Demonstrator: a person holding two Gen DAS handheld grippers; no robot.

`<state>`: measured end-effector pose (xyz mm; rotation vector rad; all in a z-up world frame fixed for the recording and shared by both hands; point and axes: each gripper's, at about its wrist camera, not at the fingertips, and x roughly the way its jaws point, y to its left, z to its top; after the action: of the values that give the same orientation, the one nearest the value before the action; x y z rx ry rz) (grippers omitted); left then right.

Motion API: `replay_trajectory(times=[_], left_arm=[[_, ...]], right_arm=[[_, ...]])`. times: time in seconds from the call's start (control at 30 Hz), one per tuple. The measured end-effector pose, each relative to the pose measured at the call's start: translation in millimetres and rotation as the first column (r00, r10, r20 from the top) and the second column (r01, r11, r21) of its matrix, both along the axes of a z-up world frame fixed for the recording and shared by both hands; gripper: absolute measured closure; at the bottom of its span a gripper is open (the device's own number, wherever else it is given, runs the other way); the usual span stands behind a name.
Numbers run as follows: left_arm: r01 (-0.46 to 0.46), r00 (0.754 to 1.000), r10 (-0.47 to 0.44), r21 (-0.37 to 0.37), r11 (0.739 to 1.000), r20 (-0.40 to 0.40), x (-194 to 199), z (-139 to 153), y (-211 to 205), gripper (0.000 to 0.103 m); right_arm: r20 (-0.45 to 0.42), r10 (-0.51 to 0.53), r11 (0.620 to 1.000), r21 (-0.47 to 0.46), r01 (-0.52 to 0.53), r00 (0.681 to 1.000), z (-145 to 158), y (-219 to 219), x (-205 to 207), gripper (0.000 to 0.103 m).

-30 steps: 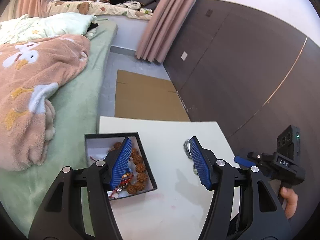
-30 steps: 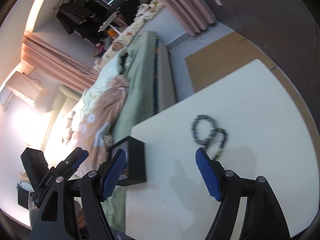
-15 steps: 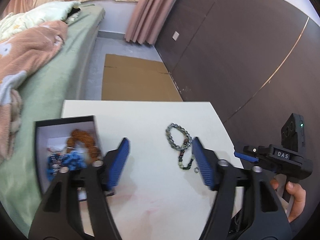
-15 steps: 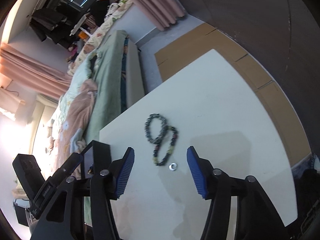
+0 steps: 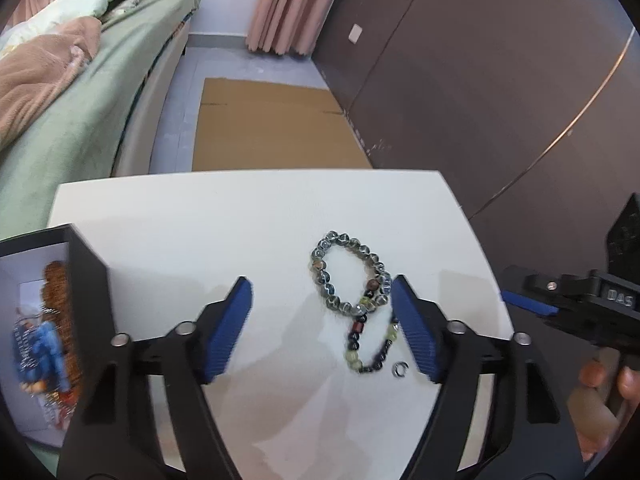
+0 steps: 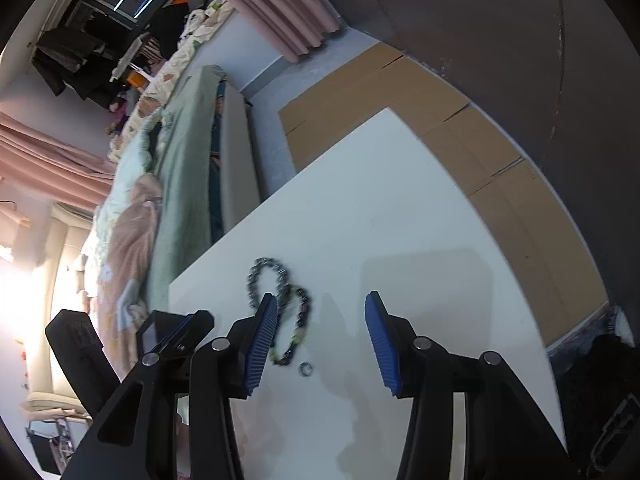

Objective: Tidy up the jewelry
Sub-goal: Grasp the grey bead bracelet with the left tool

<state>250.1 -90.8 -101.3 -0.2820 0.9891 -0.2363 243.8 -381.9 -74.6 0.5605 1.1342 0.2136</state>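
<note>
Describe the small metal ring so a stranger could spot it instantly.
Start at the white table. Two beaded bracelets overlap on it: a grey bracelet and a darker multicoloured bracelet. The ring lies just beside the multicoloured one's near end: single, silver, unbeaded, far smaller.

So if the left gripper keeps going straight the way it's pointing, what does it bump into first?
Probably the white table. The left gripper tilts down at bare tabletop between its closing jaws; nothing is gripped. The gray beaded bracelet and the multicolored bracelet lie close to its right finger, so that finger might clip them. Depth is unclear.
</note>
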Motion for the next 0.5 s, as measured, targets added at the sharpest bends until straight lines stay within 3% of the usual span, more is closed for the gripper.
replay_trajectory(times=[0.2, 0.33, 0.4, 0.47, 0.5], left_arm=[[-0.008, 0.999, 0.011, 0.06, 0.998, -0.036, 14, -21, -17, 0.037], [-0.023, 0.999, 0.028, 0.136, 0.99, -0.033, 14, -26, -27, 0.049], [-0.04, 0.998, 0.048, 0.201, 0.979, -0.037, 11, -26, -29, 0.068], [-0.043, 0.997, 0.052, 0.181, 0.983, -0.048, 11, -25, -22, 0.09], [-0.032, 0.997, 0.042, 0.163, 0.986, -0.06, 10, -25, -20, 0.093]], right_arm=[[-0.006, -0.001, 0.999, -0.035, 0.0, 1.0, -2, 3, 0, 0.059], [-0.002, -0.009, 0.997, -0.073, 0.009, 1.0, -1, 7, -2, 0.059], [0.004, -0.014, 0.996, -0.086, 0.014, 1.0, 1, 7, -2, 0.059], [0.011, -0.015, 0.996, -0.09, 0.016, 1.0, 3, 8, -3, 0.059], [0.013, -0.014, 0.996, -0.085, 0.015, 1.0, 4, 7, -4, 0.059]])
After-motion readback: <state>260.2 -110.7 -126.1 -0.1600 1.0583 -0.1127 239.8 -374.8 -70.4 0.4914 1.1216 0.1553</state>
